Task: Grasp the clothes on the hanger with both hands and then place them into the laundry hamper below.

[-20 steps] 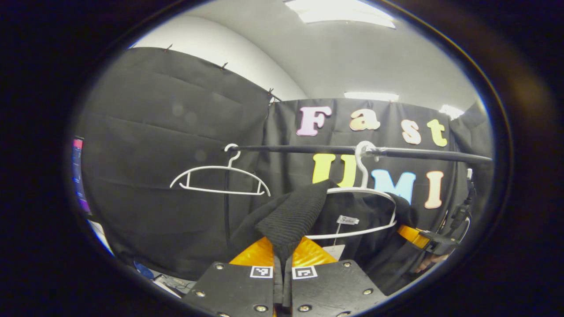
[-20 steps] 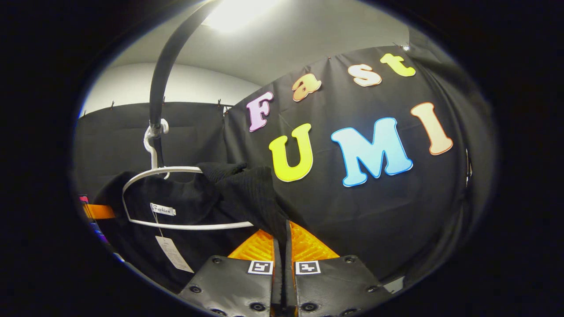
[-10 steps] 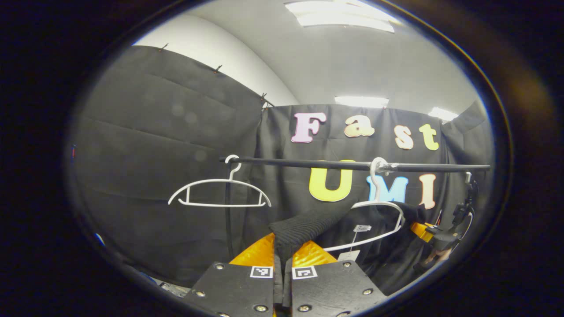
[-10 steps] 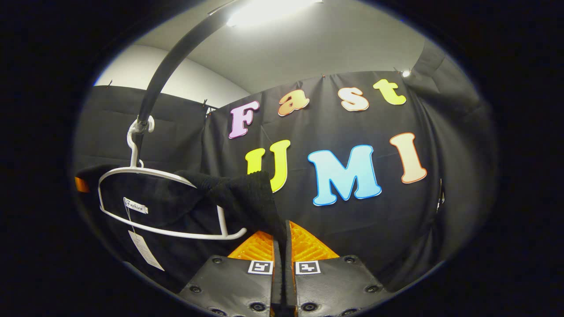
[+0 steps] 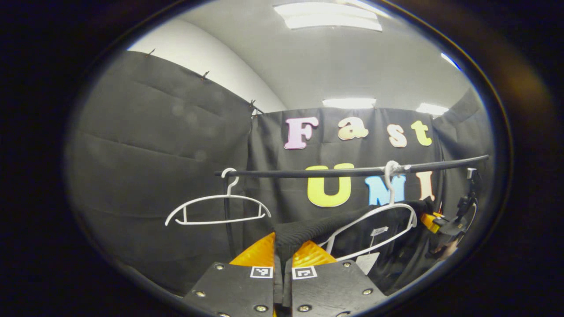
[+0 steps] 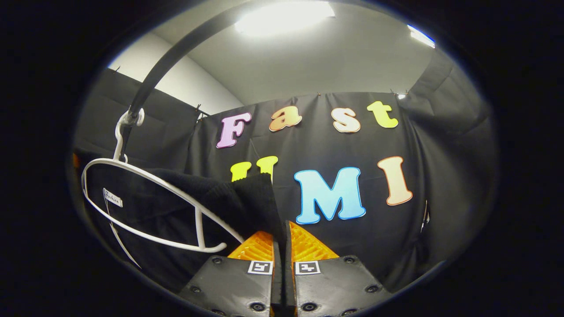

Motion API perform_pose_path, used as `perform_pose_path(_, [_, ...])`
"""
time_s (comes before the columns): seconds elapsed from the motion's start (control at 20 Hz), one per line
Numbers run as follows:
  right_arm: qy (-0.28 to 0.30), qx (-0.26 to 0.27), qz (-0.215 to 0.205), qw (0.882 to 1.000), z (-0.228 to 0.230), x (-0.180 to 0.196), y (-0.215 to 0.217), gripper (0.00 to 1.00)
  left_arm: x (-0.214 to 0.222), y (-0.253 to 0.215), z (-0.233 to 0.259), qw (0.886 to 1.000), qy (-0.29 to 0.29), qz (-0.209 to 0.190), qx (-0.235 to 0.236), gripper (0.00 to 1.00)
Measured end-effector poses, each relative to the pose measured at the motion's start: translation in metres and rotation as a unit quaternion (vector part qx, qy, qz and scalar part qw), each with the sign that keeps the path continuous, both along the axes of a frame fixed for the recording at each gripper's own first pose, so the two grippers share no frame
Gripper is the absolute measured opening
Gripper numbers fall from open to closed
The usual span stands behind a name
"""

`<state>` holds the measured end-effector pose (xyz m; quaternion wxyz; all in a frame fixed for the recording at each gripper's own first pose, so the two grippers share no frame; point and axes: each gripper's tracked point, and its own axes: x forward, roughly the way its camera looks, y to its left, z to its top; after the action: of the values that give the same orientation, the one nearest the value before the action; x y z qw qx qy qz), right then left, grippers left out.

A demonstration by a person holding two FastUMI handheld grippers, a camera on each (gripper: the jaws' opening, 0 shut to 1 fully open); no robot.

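While gripping sweater (image 5: 304,231), left claw (image 5: 282,253) points level.

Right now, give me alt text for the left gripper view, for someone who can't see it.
The left gripper is shut on a black knit garment draped off a white hanger on a dark rail. An empty white hanger hangs farther left, and the right gripper holds the garment's far side.

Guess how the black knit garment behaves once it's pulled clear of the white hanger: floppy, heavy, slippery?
Likely floppy: the black garment drapes and folds where the right gripper pinches it. Probably not slippery; its ribbed knit looks grippy in the left gripper. It may snag, since the hanger is tilted inside it.
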<state>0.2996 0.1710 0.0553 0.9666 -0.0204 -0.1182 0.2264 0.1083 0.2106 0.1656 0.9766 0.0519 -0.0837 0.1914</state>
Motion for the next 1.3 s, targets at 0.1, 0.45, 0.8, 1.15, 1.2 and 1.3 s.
perform_pose_path(0.1, [-0.010, 0.000, 0.005, 1.000, 0.001, 0.003, 0.002, 0.05, 0.006, 0.010, 0.000, 1.000, 0.004, -0.018, 0.001, 0.01])
perform_pose_path(0.45, [0.017, 0.005, 0.020, 1.000, -0.031, 0.009, 0.009, 0.04, 0.018, 0.030, -0.027, 0.999, 0.022, -0.044, 0.008, 0.01])
perform_pose_path(0.8, [0.027, -0.017, 0.023, 0.999, -0.053, 0.008, 0.010, 0.04, 0.000, 0.045, -0.062, 0.998, 0.048, -0.033, -0.026, 0.01])
perform_pose_path(1.15, [0.039, -0.034, 0.023, 0.998, -0.071, 0.015, 0.011, 0.04, 0.001, 0.039, -0.090, 0.997, 0.065, -0.018, -0.046, 0.02])
perform_pose_path(1.2, [0.046, -0.034, 0.021, 0.998, -0.075, 0.014, 0.008, 0.04, -0.001, 0.036, -0.094, 0.996, 0.069, -0.018, -0.050, 0.02])
perform_pose_path(1.3, [0.063, -0.027, 0.018, 0.997, -0.083, 0.011, 0.002, 0.04, -0.005, 0.031, -0.101, 0.995, 0.077, -0.018, -0.055, 0.02])
